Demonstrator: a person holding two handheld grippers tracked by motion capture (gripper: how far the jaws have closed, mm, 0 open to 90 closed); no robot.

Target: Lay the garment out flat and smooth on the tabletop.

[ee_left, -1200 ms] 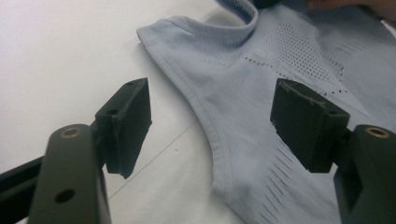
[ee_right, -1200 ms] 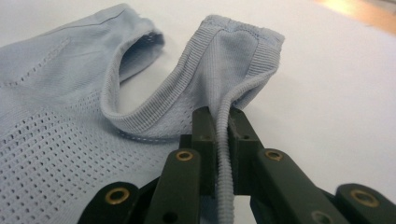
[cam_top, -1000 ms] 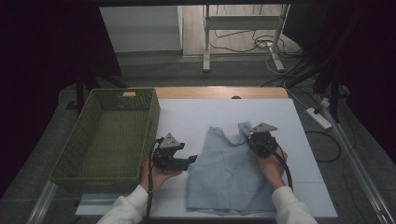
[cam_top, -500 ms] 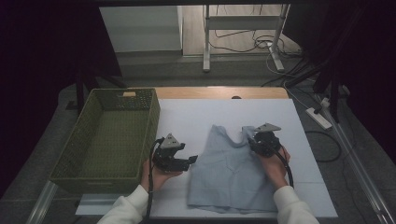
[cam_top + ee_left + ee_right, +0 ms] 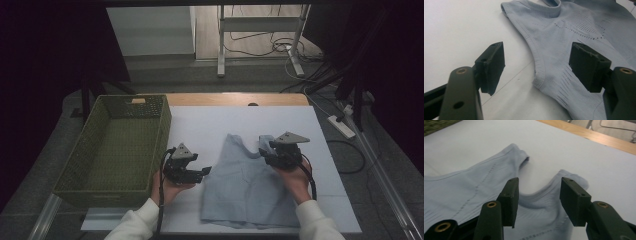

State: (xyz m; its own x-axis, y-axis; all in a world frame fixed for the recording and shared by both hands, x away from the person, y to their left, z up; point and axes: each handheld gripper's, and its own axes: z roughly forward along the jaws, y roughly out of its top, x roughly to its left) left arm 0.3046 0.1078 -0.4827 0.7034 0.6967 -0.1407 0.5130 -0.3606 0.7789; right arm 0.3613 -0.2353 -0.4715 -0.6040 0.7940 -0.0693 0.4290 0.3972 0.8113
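Note:
A light blue sleeveless knit top [image 5: 250, 185] lies flat on the white table [image 5: 210, 125], shoulder straps toward the far edge. My left gripper [image 5: 204, 172] rests at the top's left side, open, with the armhole edge [image 5: 537, 75] lying on the table between its jaws. My right gripper [image 5: 265, 151] hovers over the right shoulder strap [image 5: 574, 178]. Its jaws have just been opening, and nothing is pinched between them. The neckline [image 5: 534, 197] shows in the gap below the right gripper [image 5: 540, 193]. The left gripper [image 5: 537, 62] touches no cloth with its pads.
An empty green woven basket [image 5: 115, 145] stands along the table's left side, close to my left hand. The table's wooden far edge [image 5: 235, 99] runs behind the top. A power strip [image 5: 341, 126] and cables lie on the floor at the right.
The right gripper has let go of the raised shoulder strap and lifted a little. The strap now lies flat on the table. The left gripper has stayed put.

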